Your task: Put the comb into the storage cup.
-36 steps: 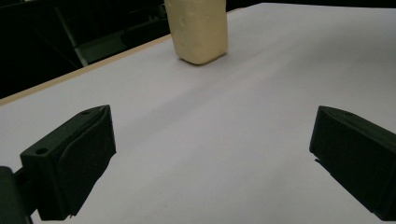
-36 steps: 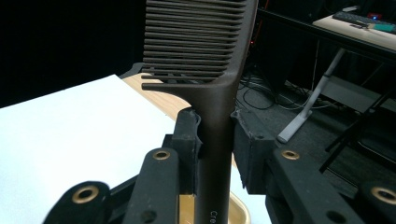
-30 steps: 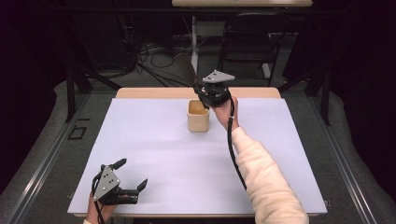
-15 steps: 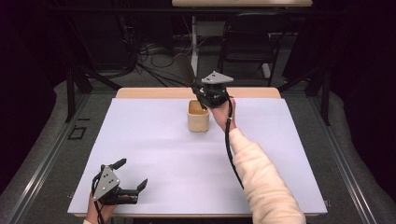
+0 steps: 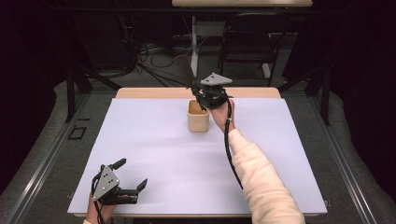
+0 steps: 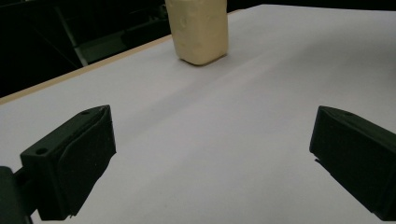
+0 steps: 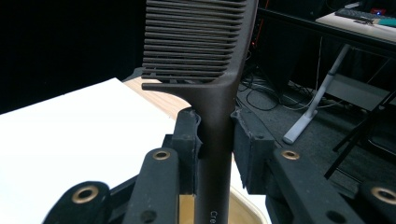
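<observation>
The comb (image 7: 205, 60) is a dark brown plastic one with a long straight handle and a row of fine, closely set teeth running off to the left in the right gripper view, where it stands upright through the middle of the frame. The right gripper (image 7: 215, 140) is clamped on the handle just below the lowest teeth, its two black padded jaws pressed against either side. Pale lettering runs along the handle near the bottom edge, too cut off to read.

In the high view the right gripper (image 5: 211, 95) sits at upper centre, held over the far rim of a small cream container (image 5: 198, 116) with rounded corners and an open top. The comb's teeth (image 5: 188, 74) fan out above and to the left of the gripper, and its handle dips into the container's mouth. What else the container holds cannot be told.

The container (image 6: 198, 30) looks matte and slightly dimpled at the top centre of the left gripper view, standing on the smooth white surface (image 6: 224, 130). A strip of light wood edges the surface at the far side (image 5: 154, 92).

The left gripper (image 5: 128, 179) rests at the lower left of the high view, its blocky black jaws spread wide apart with nothing between them.
</observation>
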### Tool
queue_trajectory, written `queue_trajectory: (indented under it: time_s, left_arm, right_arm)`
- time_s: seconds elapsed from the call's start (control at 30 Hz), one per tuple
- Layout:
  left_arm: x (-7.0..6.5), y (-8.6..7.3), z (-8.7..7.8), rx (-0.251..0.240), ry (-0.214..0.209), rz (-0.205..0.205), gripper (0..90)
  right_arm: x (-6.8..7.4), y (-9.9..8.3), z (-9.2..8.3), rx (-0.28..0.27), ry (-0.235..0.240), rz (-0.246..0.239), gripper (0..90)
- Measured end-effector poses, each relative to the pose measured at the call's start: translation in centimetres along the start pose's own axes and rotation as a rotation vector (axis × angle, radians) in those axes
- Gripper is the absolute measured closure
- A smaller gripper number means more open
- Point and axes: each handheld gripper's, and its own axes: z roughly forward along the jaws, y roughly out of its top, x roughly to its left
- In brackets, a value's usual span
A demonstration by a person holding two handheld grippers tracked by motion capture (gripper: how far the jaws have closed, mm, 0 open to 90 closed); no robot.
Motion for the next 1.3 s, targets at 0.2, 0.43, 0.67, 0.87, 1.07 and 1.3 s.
queue_trajectory:
  time_s: [0.2, 0.43, 0.67, 0.87, 1.07, 1.3]
  left_arm:
    - [0.0, 0.0, 0.0, 0.001, 0.0, -0.001, 0.3]
    - [0.0, 0.0, 0.0, 0.0, 0.003, -0.003, 0.3]
    - [0.0, 0.0, 0.0, -0.001, 0.001, -0.001, 0.3]
    - [0.0, 0.0, 0.0, -0.001, 0.003, -0.001, 0.3]
    - [0.0, 0.0, 0.0, 0.0, 0.006, -0.002, 0.3]
    - [0.0, 0.0, 0.0, 0.001, 0.003, 0.002, 0.3]
  right_arm:
    - [0.0, -0.5, 0.3, 0.005, -0.004, 0.004, 71.6]
    - [0.0, -0.8, 0.5, 0.008, 0.001, 0.004, 71.7]
    - [0.1, -1.2, 0.7, 0.021, 0.008, -0.005, 71.6]
    - [0.1, -1.5, 0.9, 0.031, 0.015, -0.007, 71.6]
    - [0.1, -1.7, 1.0, 0.035, 0.015, -0.008, 71.7]
    - [0.1, -2.1, 1.2, 0.049, 0.023, -0.003, 71.6]
